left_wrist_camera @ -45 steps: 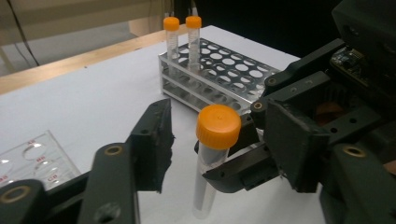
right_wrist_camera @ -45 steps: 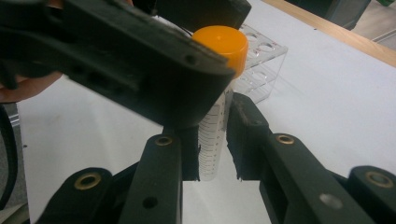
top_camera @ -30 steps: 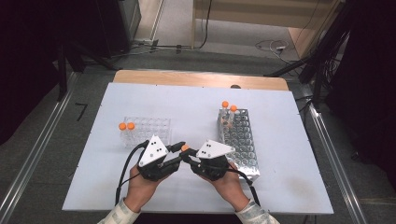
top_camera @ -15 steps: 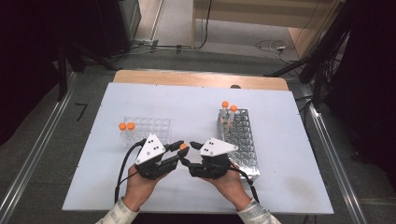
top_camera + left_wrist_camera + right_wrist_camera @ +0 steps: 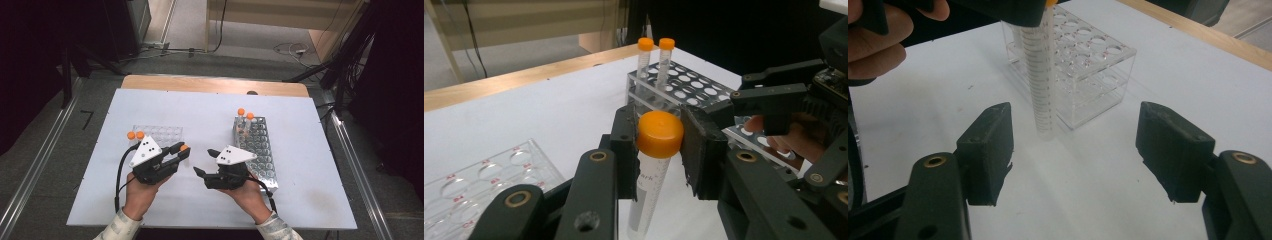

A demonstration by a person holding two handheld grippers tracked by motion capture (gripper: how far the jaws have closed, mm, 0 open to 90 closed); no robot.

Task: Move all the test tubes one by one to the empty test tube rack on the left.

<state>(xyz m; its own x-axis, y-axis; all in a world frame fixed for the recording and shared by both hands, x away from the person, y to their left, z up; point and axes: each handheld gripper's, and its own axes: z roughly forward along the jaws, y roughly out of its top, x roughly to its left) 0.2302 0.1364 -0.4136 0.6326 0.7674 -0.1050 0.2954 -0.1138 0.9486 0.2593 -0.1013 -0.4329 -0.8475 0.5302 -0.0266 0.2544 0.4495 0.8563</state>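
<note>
Tube [image 5: 651,165] with the orange cap sits upright between the pads of your left gripper [image 5: 181,151], clenched just under the cap and lifted clear of the desk [image 5: 200,107]. Your right gripper [image 5: 1075,150] has just been opening; its jaws stand wide apart with nothing between them, and the tube hangs a little ahead of them, beyond the gap. Behind the tube, farther from your right gripper, stands the clear rack [image 5: 1083,65]. The metal rack [image 5: 260,150] lies just beside your right gripper.
</note>
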